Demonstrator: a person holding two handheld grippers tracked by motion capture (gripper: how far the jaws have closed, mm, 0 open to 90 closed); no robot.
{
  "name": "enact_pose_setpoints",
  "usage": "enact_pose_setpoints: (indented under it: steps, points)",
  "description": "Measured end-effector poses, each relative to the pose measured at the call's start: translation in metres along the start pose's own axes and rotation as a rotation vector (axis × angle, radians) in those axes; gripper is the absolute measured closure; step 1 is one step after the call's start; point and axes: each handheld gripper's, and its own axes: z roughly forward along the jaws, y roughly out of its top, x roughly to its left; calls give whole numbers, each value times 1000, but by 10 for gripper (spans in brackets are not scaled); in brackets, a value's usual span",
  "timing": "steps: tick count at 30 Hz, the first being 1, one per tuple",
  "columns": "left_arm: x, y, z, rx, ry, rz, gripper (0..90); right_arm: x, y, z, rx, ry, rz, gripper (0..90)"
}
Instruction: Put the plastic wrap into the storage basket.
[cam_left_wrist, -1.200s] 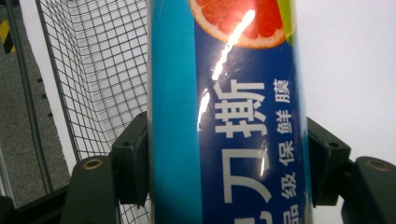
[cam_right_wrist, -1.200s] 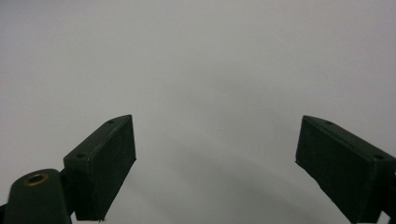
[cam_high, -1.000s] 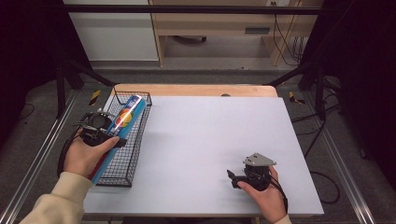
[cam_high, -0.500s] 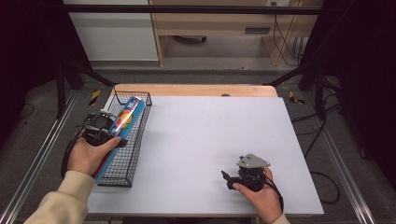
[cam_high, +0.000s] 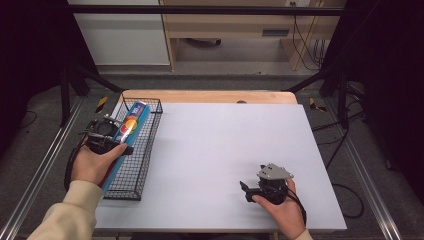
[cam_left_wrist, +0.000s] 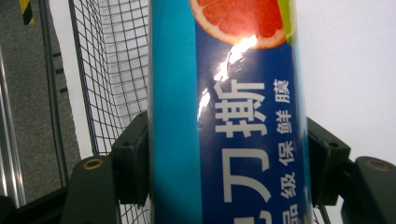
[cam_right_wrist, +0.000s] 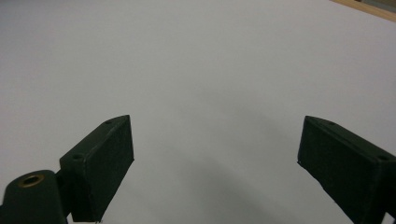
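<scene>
A long blue box of cling film (cam_high: 126, 131) with an orange-slice picture lies lengthwise over the black wire basket (cam_high: 145, 145) at the table's left edge. My left gripper (cam_high: 107, 136) is shut on that box; in the left gripper view both black pads press its sides, and the cling film box (cam_left_wrist: 229, 112) runs up the middle. My right gripper (cam_high: 245, 189) rests low over the white table near the front right, held by a hand. Its jaws stand wide apart in the right gripper view, and the right gripper (cam_right_wrist: 215, 163) has nothing between them.
The white table (cam_high: 225, 145) has a wooden strip along its far edge (cam_high: 210, 96). Metal frame rails run along both sides on the grey floor. A wooden bench and cables stand beyond the table at the back.
The right hand and its gripper have shifted slightly toward the front left of the table. The left gripper and the box have stayed put.
</scene>
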Motion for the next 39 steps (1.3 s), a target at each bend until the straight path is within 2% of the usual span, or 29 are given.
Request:
enact_pose_setpoints:
  steps: [12,22,25,28,31,39]
  points:
    - [7,-3,13,24,5,-25,316,1,-1,1,10,16,-3,115]
    - [9,-4,15,39,3,-28,316,2,-1,1,17,26,-5,116]
    - [9,-4,16,41,-2,-33,316,3,-1,1,17,28,-6,115]
    - [12,-5,18,29,-43,-64,316,3,-1,1,18,30,-3,116]
    - [10,-3,20,46,-21,-46,316,4,-1,1,19,32,-8,116]
    - [11,-2,24,55,-19,-50,316,4,-2,2,20,33,-12,116]
